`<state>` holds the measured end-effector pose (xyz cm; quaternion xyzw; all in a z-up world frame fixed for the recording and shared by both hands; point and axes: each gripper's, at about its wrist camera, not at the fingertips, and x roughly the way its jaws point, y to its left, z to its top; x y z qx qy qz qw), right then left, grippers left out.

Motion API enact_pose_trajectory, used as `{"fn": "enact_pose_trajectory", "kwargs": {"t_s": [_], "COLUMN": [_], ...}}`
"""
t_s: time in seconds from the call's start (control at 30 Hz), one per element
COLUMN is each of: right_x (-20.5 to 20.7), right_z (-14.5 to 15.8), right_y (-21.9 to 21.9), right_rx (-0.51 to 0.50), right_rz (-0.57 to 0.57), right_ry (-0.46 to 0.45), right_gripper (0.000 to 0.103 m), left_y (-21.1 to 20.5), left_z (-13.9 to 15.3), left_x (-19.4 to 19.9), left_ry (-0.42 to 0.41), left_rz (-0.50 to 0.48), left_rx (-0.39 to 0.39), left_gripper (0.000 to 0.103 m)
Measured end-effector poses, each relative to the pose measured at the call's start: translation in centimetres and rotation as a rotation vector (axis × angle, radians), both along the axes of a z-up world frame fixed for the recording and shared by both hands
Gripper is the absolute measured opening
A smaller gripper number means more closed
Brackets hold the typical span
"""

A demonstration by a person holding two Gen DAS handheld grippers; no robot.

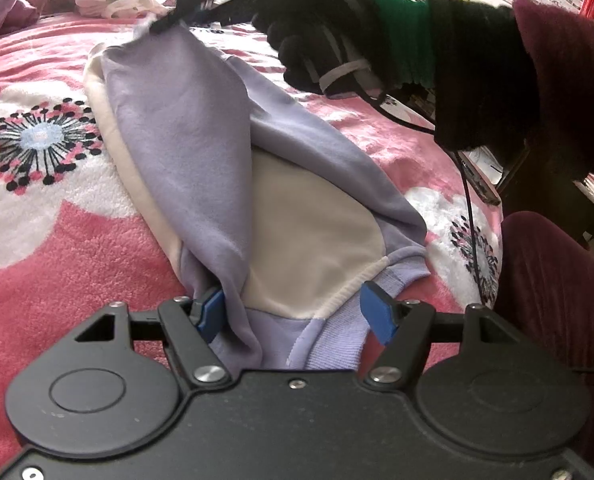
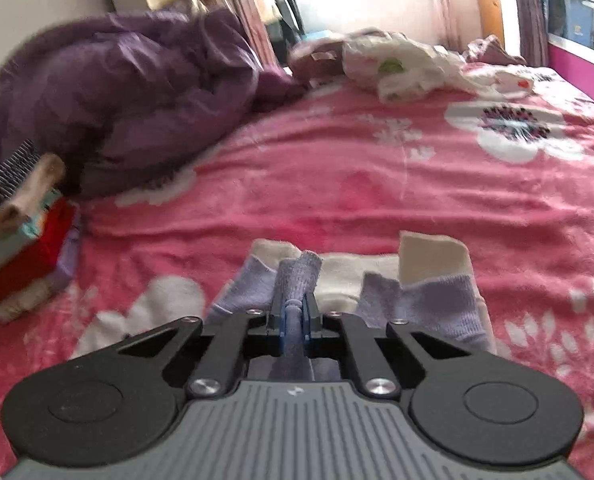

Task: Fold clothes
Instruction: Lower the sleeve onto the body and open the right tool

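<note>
The bed, under a pink flowered blanket, carries a purple quilt at its far left corner and an unfolded heap of pale clothes by the far edge. The lilac-and-cream garment lies mid-bed, only half folded. The right tongs pinch its cuff and lift a sleeve; the left tongs stand wide around the hem. Most folding remains.

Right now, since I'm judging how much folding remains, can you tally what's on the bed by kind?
Lilac-and-cream garment: 1
Folded stack: 1
White printed heap: 1
Mauve crumpled pieces: 2
Purple quilt: 1
Total: 6
</note>
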<state>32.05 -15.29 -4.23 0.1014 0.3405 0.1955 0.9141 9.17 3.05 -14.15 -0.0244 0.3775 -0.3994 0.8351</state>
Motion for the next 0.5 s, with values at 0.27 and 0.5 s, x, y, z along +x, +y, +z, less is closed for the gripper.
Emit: {"fn": "enact_pose_trajectory", "kwargs": {"t_s": [0.27, 0.5], "right_x": [0.5, -1.2], "right_z": [-0.7, -0.1], "right_y": [-0.5, -0.1], "right_rx": [0.068, -0.054], "right_rz": [0.048, 0.032], "right_ry": [-0.02, -0.093], "right_gripper": [0.014, 0.031], "left_y": [0.0, -0.1], "left_z": [-0.2, -0.1], "left_x": [0.2, 0.2], "left_ry": [0.008, 0.007], "left_rz": [-0.003, -0.009], "left_rx": [-0.005, -0.004], "left_gripper": [0.07, 0.073]}}
